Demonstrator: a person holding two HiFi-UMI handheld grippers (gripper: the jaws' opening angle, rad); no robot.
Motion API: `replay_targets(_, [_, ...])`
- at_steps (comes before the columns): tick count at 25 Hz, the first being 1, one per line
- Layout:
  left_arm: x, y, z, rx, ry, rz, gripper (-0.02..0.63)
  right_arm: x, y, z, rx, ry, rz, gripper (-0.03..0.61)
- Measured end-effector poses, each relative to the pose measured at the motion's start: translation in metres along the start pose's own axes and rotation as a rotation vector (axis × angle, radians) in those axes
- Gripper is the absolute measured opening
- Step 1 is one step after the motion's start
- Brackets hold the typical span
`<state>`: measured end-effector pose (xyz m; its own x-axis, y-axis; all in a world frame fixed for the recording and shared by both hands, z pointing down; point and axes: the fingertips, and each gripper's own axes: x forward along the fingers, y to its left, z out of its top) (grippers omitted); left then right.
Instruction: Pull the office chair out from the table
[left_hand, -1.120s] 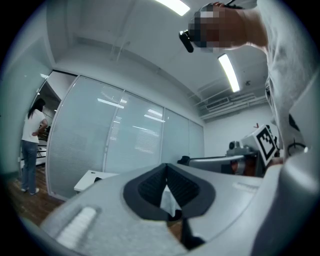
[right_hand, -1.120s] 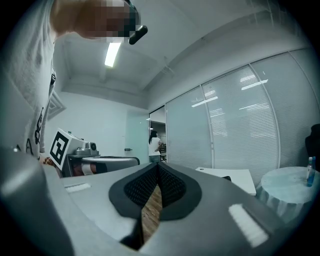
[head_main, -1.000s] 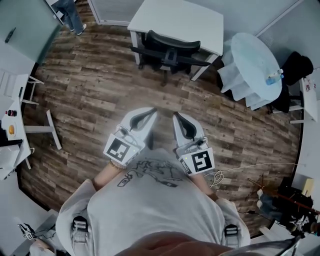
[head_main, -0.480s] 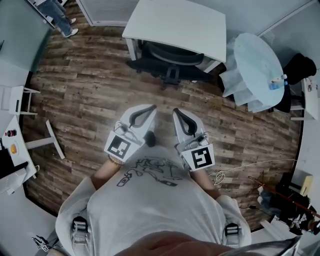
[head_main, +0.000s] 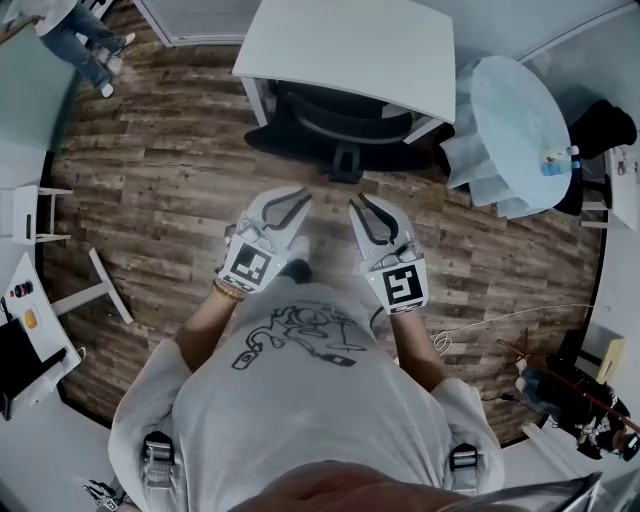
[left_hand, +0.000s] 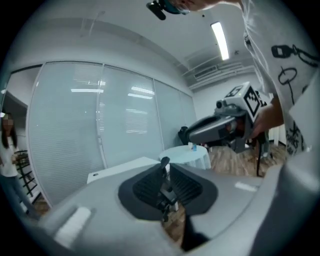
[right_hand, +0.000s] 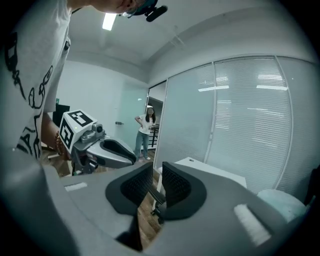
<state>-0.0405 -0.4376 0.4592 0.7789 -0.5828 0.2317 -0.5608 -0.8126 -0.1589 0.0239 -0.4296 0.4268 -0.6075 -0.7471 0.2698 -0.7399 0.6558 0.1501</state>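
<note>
The left gripper (head_main: 298, 200) and right gripper (head_main: 358, 204), jaws just opened a little and empty, point toward 12 o'clock at the office chair (head_main: 345, 118) under the table (head_main: 350, 45).

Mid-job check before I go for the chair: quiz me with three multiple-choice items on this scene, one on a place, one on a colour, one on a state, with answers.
1. Where is the office chair?
A. Tucked under the white table
B. Pulled well out into the room
C. Lying on its side

2. What colour is the office chair?
A. White
B. Black
C. Red

3. What do the left tongs and right tongs grip?
A. The chair's backrest
B. A bottle
C. Nothing

Answers:
1 A: the head view shows the seat under the tabletop and only the backrest sticking out.
2 B: backrest and base are black against the wood floor.
3 C: both pairs of jaws have just been opening. They stand slightly apart with nothing between them, short of the chair.
</note>
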Motion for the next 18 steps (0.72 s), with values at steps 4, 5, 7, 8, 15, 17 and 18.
replay_targets(4, [0.028,0.022,-0.035,0.094,0.084,-0.037,0.061,0.028,-0.022,-0.031,-0.071,0.082,0.016,0.074])
replay_targets(5, [0.034,0.027,-0.044,0.120,0.105,-0.048,0.063,0.033,-0.026,-0.039,-0.083,0.102,0.019,0.078])
replay_targets(7, [0.044,0.036,-0.060,0.178,0.151,-0.071,0.074,0.045,-0.035,-0.055,-0.116,0.145,0.021,0.087])
replay_targets(8, [0.050,0.040,-0.068,0.209,0.174,-0.083,0.082,0.050,-0.040,-0.064,-0.137,0.170,0.025,0.092])
replay_targets(15, [0.092,0.057,-0.132,0.341,0.378,-0.182,0.165,0.080,-0.066,-0.138,-0.257,0.375,0.113,0.141])
replay_targets(17, [0.099,0.058,-0.147,0.373,0.431,-0.211,0.191,0.086,-0.073,-0.157,-0.300,0.431,0.135,0.153])
replay_targets(18, [0.102,0.059,-0.152,0.394,0.447,-0.219,0.196,0.089,-0.076,-0.166,-0.329,0.459,0.146,0.162])
